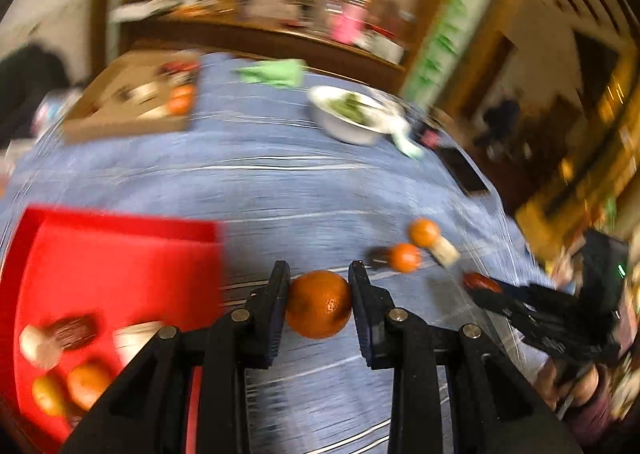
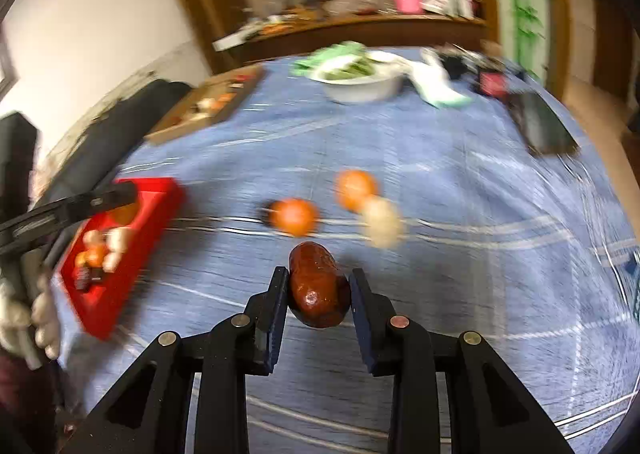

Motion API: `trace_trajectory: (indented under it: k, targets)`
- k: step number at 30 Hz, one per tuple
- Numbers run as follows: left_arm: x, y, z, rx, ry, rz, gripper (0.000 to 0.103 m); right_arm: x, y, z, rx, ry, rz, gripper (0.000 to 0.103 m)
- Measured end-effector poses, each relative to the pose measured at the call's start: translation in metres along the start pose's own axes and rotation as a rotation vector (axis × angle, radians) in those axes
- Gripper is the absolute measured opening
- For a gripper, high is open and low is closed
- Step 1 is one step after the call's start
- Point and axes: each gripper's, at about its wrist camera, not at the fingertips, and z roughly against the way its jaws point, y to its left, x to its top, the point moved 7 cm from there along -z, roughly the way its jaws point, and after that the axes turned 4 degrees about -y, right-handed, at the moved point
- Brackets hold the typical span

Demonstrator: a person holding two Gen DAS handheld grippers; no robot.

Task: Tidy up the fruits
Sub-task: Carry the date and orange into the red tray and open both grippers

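My left gripper (image 1: 319,278) is shut on an orange (image 1: 319,304), held above the blue tablecloth just right of the red tray (image 1: 120,254). The tray holds several fruits, among them oranges (image 1: 86,382) and a brown date (image 1: 74,332). My right gripper (image 2: 319,281) is shut on a glossy brown date (image 2: 318,286); it also shows in the left wrist view (image 1: 482,283) at the right. Two oranges (image 2: 294,216) (image 2: 355,188) and a pale round fruit (image 2: 382,222) lie loose on the cloth ahead. In the right wrist view the tray (image 2: 156,194) sits at the left, with the left gripper (image 2: 96,200) over it.
A white bowl of greens (image 2: 360,84) and a green cloth (image 1: 276,72) lie at the far side. A cardboard box (image 1: 132,102) with items stands far left. A dark phone (image 2: 544,128) lies at the right edge. A cluttered wooden shelf stands behind the table.
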Motion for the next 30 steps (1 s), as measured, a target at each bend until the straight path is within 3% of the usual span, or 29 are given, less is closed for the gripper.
trace_trajectory:
  k: [7,15,20,22,25,30]
  targets:
    - [0.014,0.111,0.021,0.144,-0.023,0.132,0.029,0.024,0.119,-0.031,0.130,0.059,0.152,0.034]
    - [0.003,0.172,0.014,0.166,0.014,0.271,0.029,0.038,0.224,-0.111,0.202,0.145,0.249,0.034]
    - [-0.001,0.189,0.019,0.150,-0.002,0.323,0.030,0.034,0.248,-0.149,0.201,0.195,0.259,0.034]
    - [0.000,0.192,0.025,0.140,-0.020,0.338,0.036,0.033,0.254,-0.158,0.205,0.207,0.261,0.034]
    - [0.002,0.191,0.037,0.144,-0.052,0.350,0.053,0.033,0.259,-0.164,0.185,0.198,0.278,0.035]
    - [0.002,0.180,0.062,0.128,-0.112,0.367,0.055,0.037,0.261,-0.157,0.186,0.161,0.286,0.047]
